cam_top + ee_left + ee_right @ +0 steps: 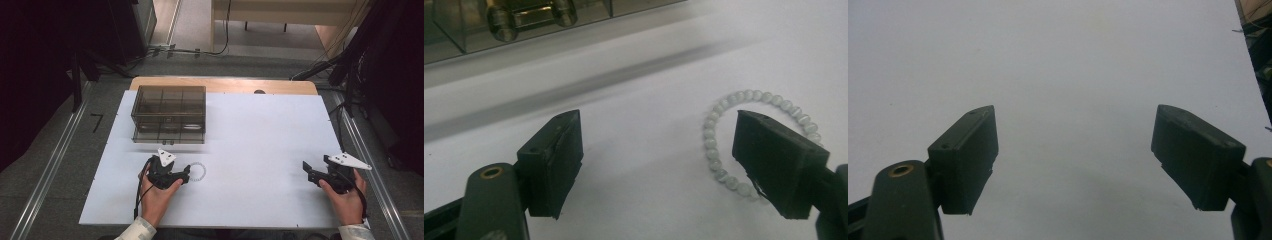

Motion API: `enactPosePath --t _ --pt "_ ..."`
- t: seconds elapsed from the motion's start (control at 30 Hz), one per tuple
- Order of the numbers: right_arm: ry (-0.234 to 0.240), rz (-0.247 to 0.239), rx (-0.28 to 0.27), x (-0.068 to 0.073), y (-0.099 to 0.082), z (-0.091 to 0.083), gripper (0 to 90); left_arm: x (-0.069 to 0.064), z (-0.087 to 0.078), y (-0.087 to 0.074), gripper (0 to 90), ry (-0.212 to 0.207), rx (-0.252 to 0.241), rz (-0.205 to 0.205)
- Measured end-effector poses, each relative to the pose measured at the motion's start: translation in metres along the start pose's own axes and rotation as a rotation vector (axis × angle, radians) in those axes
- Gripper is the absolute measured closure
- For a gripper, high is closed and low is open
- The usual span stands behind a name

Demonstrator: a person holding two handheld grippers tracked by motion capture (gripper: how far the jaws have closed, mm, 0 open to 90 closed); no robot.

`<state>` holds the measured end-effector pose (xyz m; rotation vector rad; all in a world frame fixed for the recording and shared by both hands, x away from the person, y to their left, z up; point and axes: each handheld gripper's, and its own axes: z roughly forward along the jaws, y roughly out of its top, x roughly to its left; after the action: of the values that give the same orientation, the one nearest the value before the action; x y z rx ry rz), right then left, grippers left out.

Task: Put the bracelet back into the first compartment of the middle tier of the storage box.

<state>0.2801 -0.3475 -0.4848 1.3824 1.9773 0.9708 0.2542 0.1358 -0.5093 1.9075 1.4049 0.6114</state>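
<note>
Up close, left gripper (656, 165) straddles the bead bracelet's (724, 102) near edge.

Pale milky grey-white beaded bracelet (724, 145) beside the matte black fingers (774, 165) of the left gripper (656, 165), plain white surface (260, 140), smoky translucent brown box (169, 114) beyond the fingertips, black right gripper (1073, 160) with light grey plate (348, 160), white sleeves (140, 231)

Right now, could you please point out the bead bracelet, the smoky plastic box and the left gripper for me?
bead bracelet (713, 150): left gripper view, on the beads of its left arc.
smoky plastic box (169, 100): high view, on its lid.
left gripper (656, 160): left gripper view, midway between its open jaws.
</note>
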Motion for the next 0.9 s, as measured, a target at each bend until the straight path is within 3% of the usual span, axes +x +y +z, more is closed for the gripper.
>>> enactPosePath --t 0.63,0.9 --pt "-0.003 -0.005 0.002 0.0001 -0.0001 0.0005 17.4 -0.0022 0.0023 -0.0002 42.0 -0.054 0.022 0.008" --pt "-0.002 -0.007 0.003 0.0005 -0.0001 0.0008 17.4 -0.0014 0.0035 -0.0003 46.5 -0.049 0.016 0.02"
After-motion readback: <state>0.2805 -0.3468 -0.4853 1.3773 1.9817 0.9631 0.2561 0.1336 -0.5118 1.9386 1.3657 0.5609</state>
